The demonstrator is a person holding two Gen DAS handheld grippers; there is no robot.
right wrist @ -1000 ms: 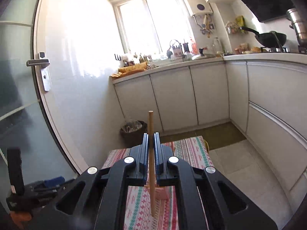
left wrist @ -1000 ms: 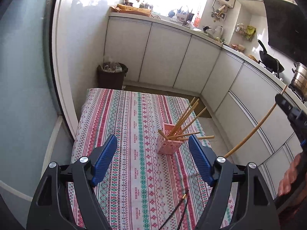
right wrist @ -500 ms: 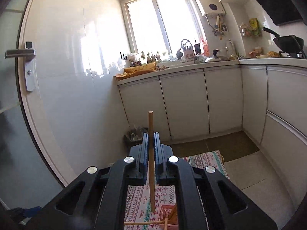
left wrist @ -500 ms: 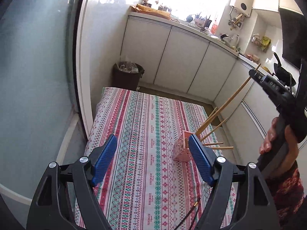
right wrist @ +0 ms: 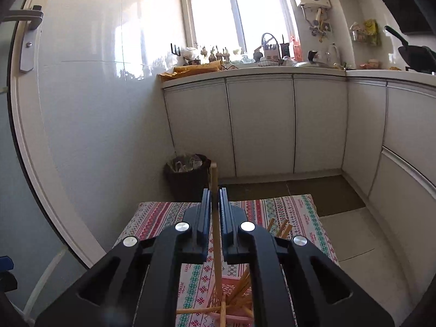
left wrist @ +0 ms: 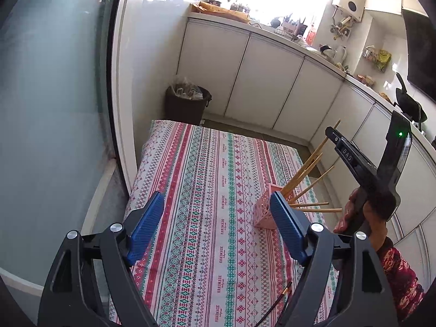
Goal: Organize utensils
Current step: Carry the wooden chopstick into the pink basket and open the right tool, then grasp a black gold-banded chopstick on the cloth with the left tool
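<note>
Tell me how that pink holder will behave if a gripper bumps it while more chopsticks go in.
The pink holder looks like thin lattice plastic, so probably light and easy to shove across the tablecloth. Its chopsticks all lean out one way, so it may tip toward them. It stands near the table's edge and could slide off.

Sunlight pours through the window (right wrist: pixel 237 11) above white cabinets (right wrist: pixel 261 125) lining two walls. A dark bin (left wrist: pixel 188 105) stands by the glossy white wall (right wrist: pixel 95 95); pale floor tiles (right wrist: pixel 362 245) lie beyond.
</note>
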